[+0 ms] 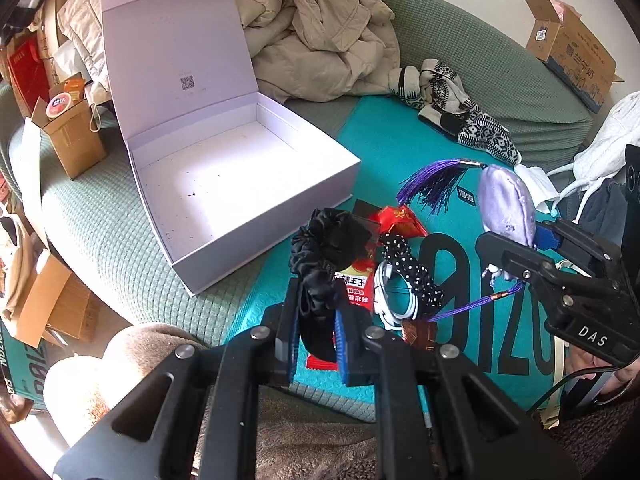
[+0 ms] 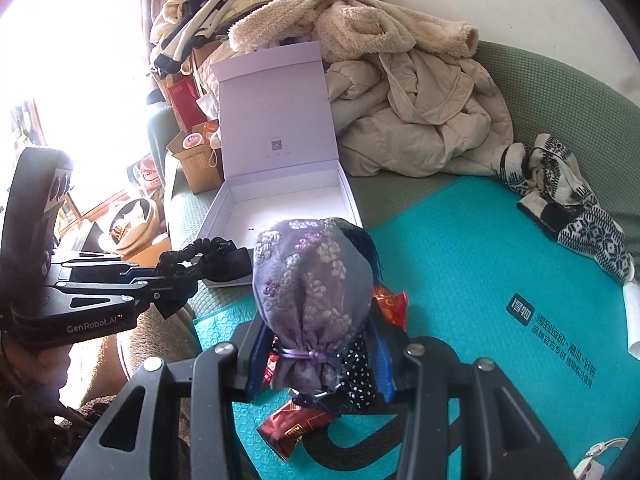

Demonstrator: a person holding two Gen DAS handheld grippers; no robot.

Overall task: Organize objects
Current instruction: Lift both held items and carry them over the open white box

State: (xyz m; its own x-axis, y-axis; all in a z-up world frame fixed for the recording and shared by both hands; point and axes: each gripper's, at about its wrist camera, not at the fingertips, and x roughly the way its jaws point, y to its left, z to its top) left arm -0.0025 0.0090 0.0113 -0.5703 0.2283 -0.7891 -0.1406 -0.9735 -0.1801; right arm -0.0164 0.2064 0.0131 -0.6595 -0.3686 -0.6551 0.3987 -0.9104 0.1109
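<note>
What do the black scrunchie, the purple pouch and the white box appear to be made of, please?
Black scrunchie: gathered fabric with a soft sheen, probably satin. Purple pouch: glossy woven cloth with a floral pattern, likely brocade, tied by a cord. White box: rigid matte cardboard, judging by its crisp folded walls and lid.

Daylight pours in from the left and totally blows out the right wrist view's left side. Heavy fisheye warping with dark corners, otherwise sharp.

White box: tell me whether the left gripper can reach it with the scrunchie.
Probably yes. The left gripper, fingers shut on the black scrunchie, has the open, empty white box just ahead-left with nothing between.
</note>
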